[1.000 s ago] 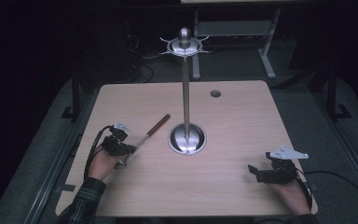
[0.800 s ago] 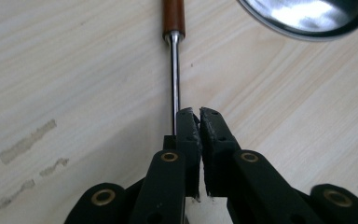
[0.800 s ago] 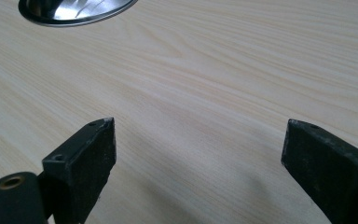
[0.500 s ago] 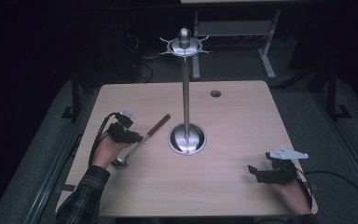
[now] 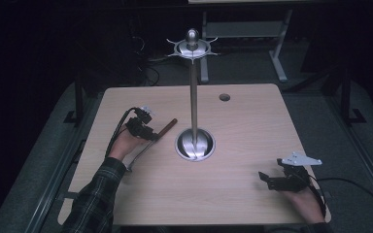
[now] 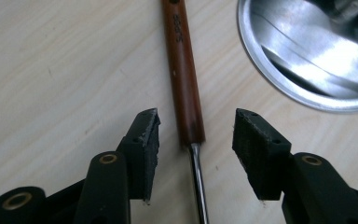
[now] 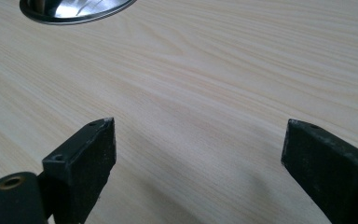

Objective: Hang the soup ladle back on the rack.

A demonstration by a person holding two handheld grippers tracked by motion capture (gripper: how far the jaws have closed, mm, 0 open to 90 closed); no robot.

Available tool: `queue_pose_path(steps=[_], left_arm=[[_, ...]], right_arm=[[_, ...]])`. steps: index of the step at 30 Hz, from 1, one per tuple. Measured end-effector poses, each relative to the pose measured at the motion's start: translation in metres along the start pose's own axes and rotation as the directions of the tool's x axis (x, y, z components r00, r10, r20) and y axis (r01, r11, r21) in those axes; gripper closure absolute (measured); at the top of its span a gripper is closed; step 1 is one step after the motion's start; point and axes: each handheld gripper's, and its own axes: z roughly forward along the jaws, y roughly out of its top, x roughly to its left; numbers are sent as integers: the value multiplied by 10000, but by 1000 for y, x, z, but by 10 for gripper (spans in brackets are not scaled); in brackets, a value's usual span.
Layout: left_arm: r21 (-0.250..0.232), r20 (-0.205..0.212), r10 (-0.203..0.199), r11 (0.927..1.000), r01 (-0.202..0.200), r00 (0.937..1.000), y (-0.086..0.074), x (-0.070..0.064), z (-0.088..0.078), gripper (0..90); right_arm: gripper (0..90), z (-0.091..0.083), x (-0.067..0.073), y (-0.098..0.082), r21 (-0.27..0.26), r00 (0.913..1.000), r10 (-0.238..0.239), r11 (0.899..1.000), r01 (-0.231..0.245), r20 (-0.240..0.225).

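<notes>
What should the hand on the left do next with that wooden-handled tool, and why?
Probably close the left gripper. Its fingers stand open on either side of the tool, right where the brown handle meets the metal shaft, and the tool lies flat on the table beside the stand's round base. Nothing is gripped yet.

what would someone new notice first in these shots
The tall metal stand rising from its round base mid-table draws the eye. Next, the left tool, open, straddles a utensil with a brown handle lying left of the base. The right tool sits open near the table's right front corner.
</notes>
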Motion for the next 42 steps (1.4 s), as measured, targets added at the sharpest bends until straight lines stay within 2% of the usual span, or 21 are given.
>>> queue_pose_path(steps=[2,5,12,15,20,23,24,27,29,34,41,42], left_arm=[[439,-100,177,9989,-172,9998,4,2,7,496],[694,-109,292,9972,-284,9995,7,3,17,500],[922,-147,291,9954,-276,9995,9,4,29,574],[876,-125,274,9958,-262,9995,9,4,28,594],[899,-129,267,9956,-254,9996,9,2,28,693],[894,-189,215,9958,-197,9996,9,1,28,702],[813,-152,13,9967,-1,9999,9,2,28,706],[760,-22,-183,9969,184,9998,9,4,28,725],[816,-125,-34,9967,45,9999,9,3,28,736],[728,-118,-161,9972,169,9998,9,4,25,736],[119,88,-205,9997,204,9998,10,2,9,737],[31,132,-92,10000,91,9999,10,3,4,737]], right_arm=[[96,0,0,0,-11,10000,7,10000,-7,23],[96,0,0,-1,-35,10000,49,10000,-49,8],[96,-1,-1,-1,-104,10000,77,9999,-77,21],[96,-1,-1,-1,-105,9999,99,9999,-99,21],[96,-1,-1,-1,-115,9999,112,9999,-112,42],[96,-2,-1,-1,-122,9999,110,9999,-109,42],[96,-2,-1,-1,-129,9999,112,9999,-111,42],[96,-2,-1,-1,-124,9999,106,9999,-105,42],[96,-2,-1,-1,-150,9999,95,9998,-95,49],[96,-2,-2,-1,-168,10000,80,9998,-79,53],[96,-2,-2,-1,-156,10000,42,9999,-41,54],[96,-2,-2,-1,-169,10000,71,9998,-71,53]])
